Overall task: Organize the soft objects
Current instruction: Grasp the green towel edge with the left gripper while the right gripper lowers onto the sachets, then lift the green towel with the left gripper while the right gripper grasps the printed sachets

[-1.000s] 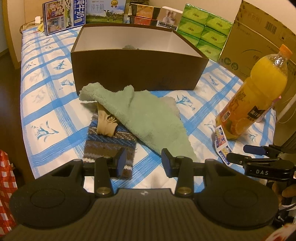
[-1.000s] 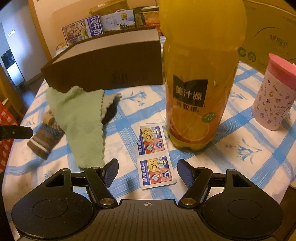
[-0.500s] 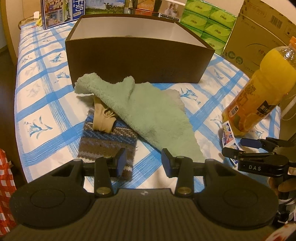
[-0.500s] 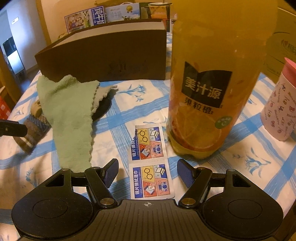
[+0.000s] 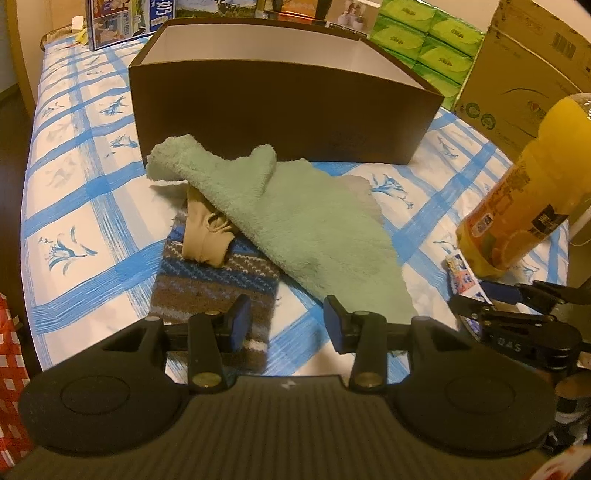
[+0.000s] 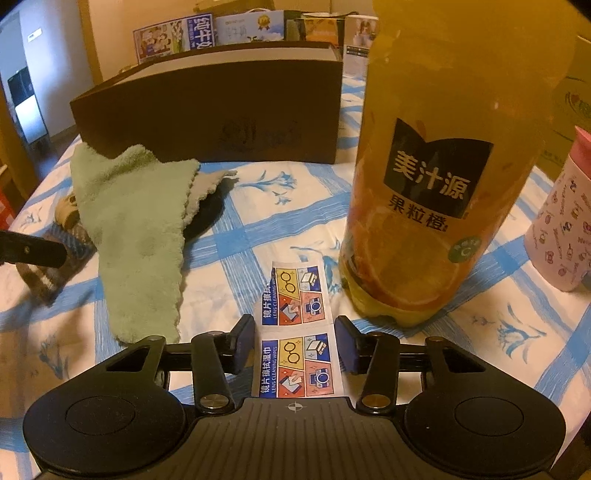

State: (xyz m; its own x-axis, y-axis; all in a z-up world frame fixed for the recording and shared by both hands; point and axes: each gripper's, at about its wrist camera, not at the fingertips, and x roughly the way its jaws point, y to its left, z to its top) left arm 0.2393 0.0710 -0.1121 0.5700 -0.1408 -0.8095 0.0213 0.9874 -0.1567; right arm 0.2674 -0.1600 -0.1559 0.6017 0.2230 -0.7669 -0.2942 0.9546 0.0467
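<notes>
Hovering with jaws parted and empty, the left gripper [image 5: 287, 325] is pointing at a striped knitted brown-and-blue sock [image 5: 214, 280] and fluffy green towel [image 5: 303, 229] just ahead; the right gripper [image 6: 294, 343], jaws just narrowing, is straddling a paired lens-wipe sachet strip [image 6: 299, 332] without pinching it.

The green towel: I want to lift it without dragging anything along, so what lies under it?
The green towel partly covers a beige stocking, a striped knit sock and a grey cloth. Anything else beneath is hidden.

Cream wall [image 6: 110, 33], dim warm light, wooden trim [image 6: 86, 37]
</notes>
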